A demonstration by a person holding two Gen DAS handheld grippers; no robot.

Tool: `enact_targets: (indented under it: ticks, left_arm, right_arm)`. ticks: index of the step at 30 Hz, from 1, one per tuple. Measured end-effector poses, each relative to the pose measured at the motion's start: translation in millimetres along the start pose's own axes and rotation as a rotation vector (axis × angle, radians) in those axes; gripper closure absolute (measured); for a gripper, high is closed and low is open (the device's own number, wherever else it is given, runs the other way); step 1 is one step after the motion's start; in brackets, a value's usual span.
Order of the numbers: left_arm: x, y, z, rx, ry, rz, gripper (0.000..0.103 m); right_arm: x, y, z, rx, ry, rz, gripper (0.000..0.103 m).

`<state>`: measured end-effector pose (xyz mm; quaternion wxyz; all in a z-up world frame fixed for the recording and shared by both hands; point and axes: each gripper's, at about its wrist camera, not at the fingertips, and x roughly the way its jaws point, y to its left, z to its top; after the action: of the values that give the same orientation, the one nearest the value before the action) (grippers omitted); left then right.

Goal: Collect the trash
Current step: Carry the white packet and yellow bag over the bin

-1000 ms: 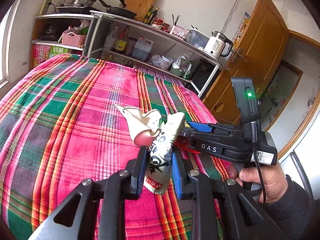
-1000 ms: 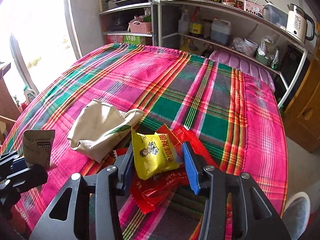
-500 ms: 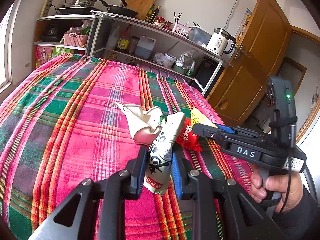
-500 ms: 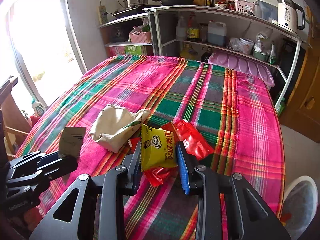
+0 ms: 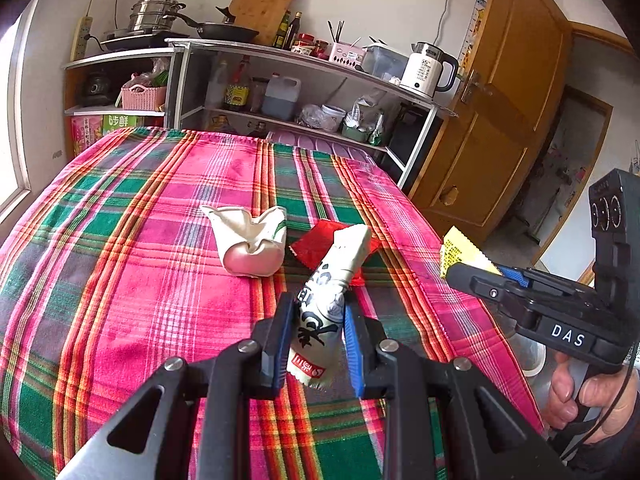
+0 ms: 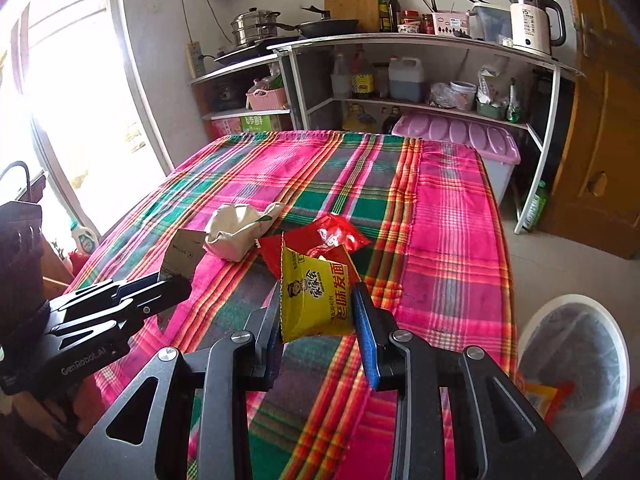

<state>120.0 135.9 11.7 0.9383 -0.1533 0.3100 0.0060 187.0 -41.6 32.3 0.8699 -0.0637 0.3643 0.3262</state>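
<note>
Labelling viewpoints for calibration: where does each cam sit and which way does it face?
Left wrist: on the left gripper, looking along its fingers over the plaid table toward the shelves; it holds a white wrapper; right gripper and a hand show.
Right wrist: on the right gripper, facing the same shelves; it holds a yellow packet; left gripper shows, bin at lower right.
Shared: cloth bag, red wrapper, kettle.

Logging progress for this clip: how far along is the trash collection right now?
Done: some wrappers already lie in the white bin beside the table. In hand: the left claw is shut on a white wrapper, and the right claw is shut on a yellow snack packet. Left: the red wrapper and the crumpled cream bag lie on the plaid tablecloth.
</note>
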Motion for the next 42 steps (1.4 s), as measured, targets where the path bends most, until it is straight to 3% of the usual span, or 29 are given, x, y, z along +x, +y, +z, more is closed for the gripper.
enact_targets:
  ticks: [16, 33, 42]
  left_arm:
    - [7, -82, -4, 0.15, 0.019, -0.016, 0.077]
    - [54, -184, -7, 0.27, 0.089, -0.163, 0.076]
    - [84, -220, -7, 0.302, 0.144, -0.226, 0.074]
  right_arm:
    - [-56, -51, -33, 0.095, -0.069, -0.049, 0.07]
    - [-100, -145, -71, 0.268, -0.106, -0.172, 0.07]
    - [-107, -181, -87, 0.338, -0.095, -0.222, 0.07]
